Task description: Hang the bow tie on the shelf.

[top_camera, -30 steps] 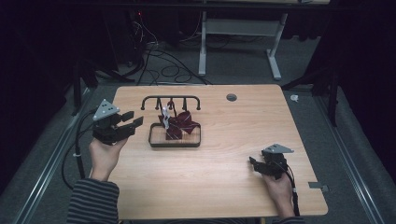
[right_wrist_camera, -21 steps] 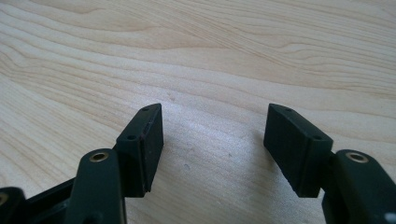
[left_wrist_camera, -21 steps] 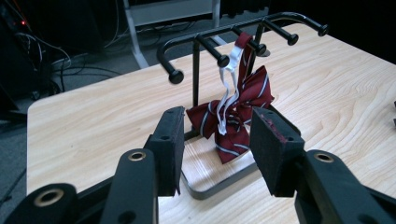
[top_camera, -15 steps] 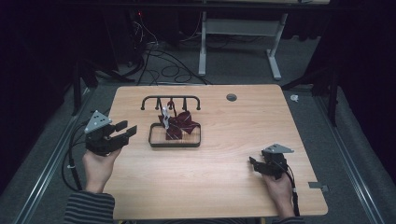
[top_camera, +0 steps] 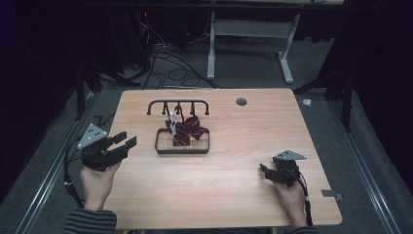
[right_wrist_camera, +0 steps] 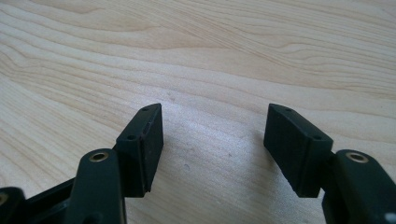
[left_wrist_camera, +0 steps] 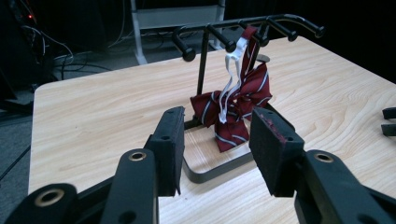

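Bow tie (left_wrist_camera: 236, 105) hangs on rack (left_wrist_camera: 243, 28), seemingly well beyond open left gripper (left_wrist_camera: 217, 149).

Behind the jaws of the left gripper (left_wrist_camera: 217, 154), the near rail of the black metal rack (left_wrist_camera: 219, 170) is partly hidden. The right pad covers a bit of the red striped cloth bow tie (left_wrist_camera: 233, 105). The other gripper (left_wrist_camera: 389, 120) is cut off by the edge.

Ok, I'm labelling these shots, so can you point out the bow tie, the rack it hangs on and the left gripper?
bow tie (left_wrist_camera: 240, 100): left gripper view, striped red knot.
rack (top_camera: 178, 103): high view, top bar with pegs.
left gripper (top_camera: 125, 142): high view, between its open fingertips.
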`<state>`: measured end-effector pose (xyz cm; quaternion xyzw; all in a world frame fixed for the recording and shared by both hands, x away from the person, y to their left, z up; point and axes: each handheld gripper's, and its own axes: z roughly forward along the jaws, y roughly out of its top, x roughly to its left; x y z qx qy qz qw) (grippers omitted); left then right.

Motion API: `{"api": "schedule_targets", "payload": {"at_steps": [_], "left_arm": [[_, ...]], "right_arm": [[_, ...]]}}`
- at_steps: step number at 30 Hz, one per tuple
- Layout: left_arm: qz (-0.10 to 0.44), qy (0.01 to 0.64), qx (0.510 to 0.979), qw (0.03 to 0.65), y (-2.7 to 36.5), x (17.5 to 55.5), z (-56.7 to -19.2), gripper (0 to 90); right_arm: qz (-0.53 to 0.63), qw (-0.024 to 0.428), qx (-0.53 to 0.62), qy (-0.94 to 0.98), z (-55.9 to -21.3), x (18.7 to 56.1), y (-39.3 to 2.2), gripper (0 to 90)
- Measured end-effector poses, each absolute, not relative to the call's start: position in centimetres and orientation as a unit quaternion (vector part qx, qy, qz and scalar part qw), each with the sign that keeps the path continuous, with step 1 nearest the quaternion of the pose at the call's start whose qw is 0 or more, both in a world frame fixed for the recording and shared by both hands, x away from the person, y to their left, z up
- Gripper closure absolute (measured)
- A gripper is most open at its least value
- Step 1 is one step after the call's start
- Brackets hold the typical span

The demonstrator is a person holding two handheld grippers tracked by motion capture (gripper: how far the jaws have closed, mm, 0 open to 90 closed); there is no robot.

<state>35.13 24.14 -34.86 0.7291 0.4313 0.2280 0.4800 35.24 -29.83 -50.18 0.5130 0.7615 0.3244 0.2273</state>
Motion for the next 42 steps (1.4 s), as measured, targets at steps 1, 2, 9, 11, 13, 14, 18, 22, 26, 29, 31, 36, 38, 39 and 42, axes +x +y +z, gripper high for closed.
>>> {"api": "schedule_targets", "payload": {"at_steps": [1,2,9,11,13,14,18,22,26,29,31,36,38,39,42], "left_arm": [[0.229,0.434,0.727,0.481,24.4,34.9,-35.0,56.0],[0.229,0.434,0.727,0.481,24.4,34.9,-35.0,56.0],[0.227,0.446,0.716,0.487,25.3,34.0,-35.7,55.5],[0.227,0.450,0.714,0.486,25.5,33.9,-36.0,55.5],[0.225,0.453,0.713,0.486,25.6,33.8,-36.2,55.4],[0.225,0.454,0.713,0.485,25.7,33.7,-36.4,55.4],[0.223,0.457,0.713,0.482,25.9,33.4,-36.8,55.1],[0.223,0.460,0.710,0.484,26.1,33.1,-37.2,54.8],[0.223,0.463,0.713,0.477,26.1,33.1,-37.7,53.9],[0.222,0.465,0.715,0.472,26.2,33.1,-38.0,53.6],[0.220,0.468,0.713,0.473,26.3,33.0,-38.3,53.4],[0.219,0.470,0.712,0.474,26.3,32.7,-38.6,53.0],[0.219,0.471,0.712,0.473,26.3,32.7,-38.7,53.0],[0.218,0.472,0.711,0.474,26.3,32.7,-38.8,52.9],[0.217,0.473,0.709,0.475,26.3,32.7,-39.0,52.7]], "right_arm": [[0.324,0.227,0.514,0.761,-50.2,35.2,-29.8,39.2],[0.324,0.227,0.514,0.761,-50.2,35.2,-29.8,39.2],[0.324,0.227,0.514,0.761,-50.2,35.2,-29.8,39.2],[0.324,0.227,0.514,0.761,-50.2,35.2,-29.8,39.2],[0.324,0.227,0.514,0.761,-50.2,35.2,-29.8,39.2],[0.324,0.228,0.514,0.761,-50.2,35.2,-29.8,39.2],[0.324,0.228,0.513,0.761,-50.2,35.3,-29.8,39.2],[0.324,0.228,0.514,0.761,-50.2,35.2,-29.8,39.2],[0.324,0.228,0.514,0.761,-50.2,35.2,-29.8,39.2],[0.324,0.228,0.514,0.761,-50.2,35.2,-29.8,39.2],[0.324,0.228,0.514,0.761,-50.2,35.2,-29.8,39.2],[0.324,0.228,0.513,0.761,-50.2,35.2,-29.8,39.2],[0.324,0.228,0.514,0.761,-50.2,35.2,-29.8,39.2],[0.324,0.228,0.513,0.761,-50.2,35.2,-29.8,39.2],[0.324,0.228,0.514,0.761,-50.2,35.2,-29.8,39.1]]}}
